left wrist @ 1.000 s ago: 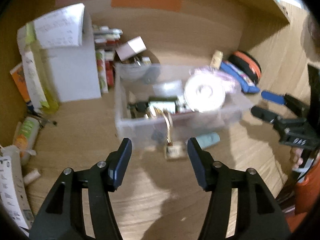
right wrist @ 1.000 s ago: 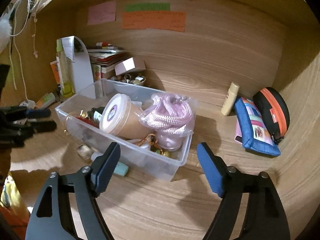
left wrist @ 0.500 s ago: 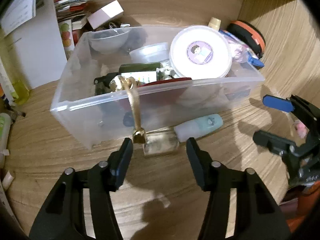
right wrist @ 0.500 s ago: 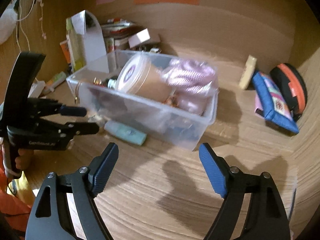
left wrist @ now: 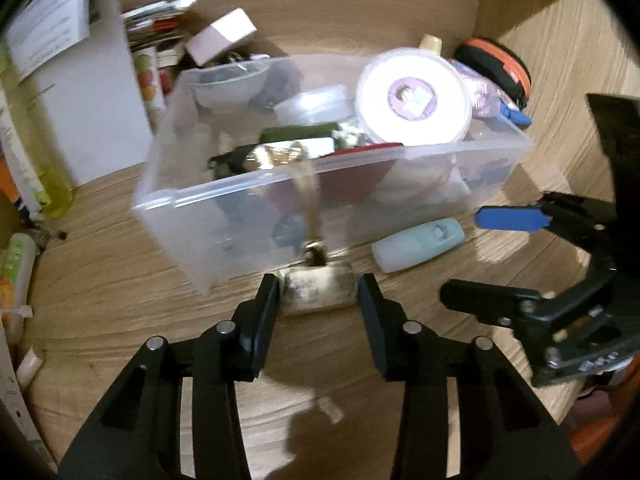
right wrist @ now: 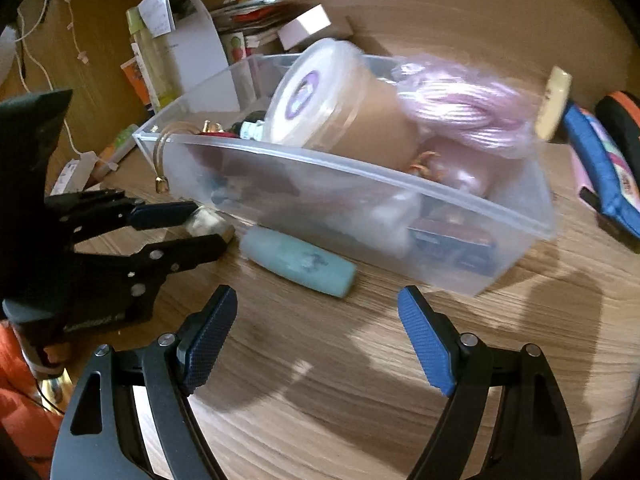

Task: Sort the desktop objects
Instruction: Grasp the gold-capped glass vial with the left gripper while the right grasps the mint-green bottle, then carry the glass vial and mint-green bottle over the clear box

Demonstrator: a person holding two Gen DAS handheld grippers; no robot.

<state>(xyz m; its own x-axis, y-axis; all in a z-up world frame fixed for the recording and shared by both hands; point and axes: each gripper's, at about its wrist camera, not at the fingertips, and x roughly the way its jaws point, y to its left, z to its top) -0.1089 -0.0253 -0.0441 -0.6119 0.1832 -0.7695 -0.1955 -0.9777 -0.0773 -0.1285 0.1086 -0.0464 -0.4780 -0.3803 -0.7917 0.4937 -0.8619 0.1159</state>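
A small clear bottle (left wrist: pixel 318 290) with a gold end lies on the wooden desk just in front of the clear plastic bin (left wrist: pixel 180 204). My left gripper (left wrist: pixel 318 288) straddles it, jaws closing, pads close to its ends with a thin gap still showing on the right. A gold strap (left wrist: pixel 310 200) hangs over the bin's rim down to the bottle. A teal tube (right wrist: pixel 300 260) lies beside the bin (right wrist: pixel 360 184). My right gripper (right wrist: pixel 316 320) hovers open near that tube, holding nothing. The right wrist view shows the left gripper (right wrist: pixel 206 226) around the bottle (right wrist: pixel 208 220).
The bin holds a white-lidded tub (left wrist: pixel 414 98), a bagged pink cord (right wrist: pixel 460 108) and small items. A blue pouch (right wrist: pixel 596 160) and a black-and-orange case (left wrist: pixel 500 68) lie right of it. A white paper stand (left wrist: pixel 80 80), books and tubes (left wrist: pixel 16 268) crowd the left.
My left gripper has dropped toward the desk and narrowed around the small bottle. My right gripper has tilted down and come closer to the teal tube, still wide.
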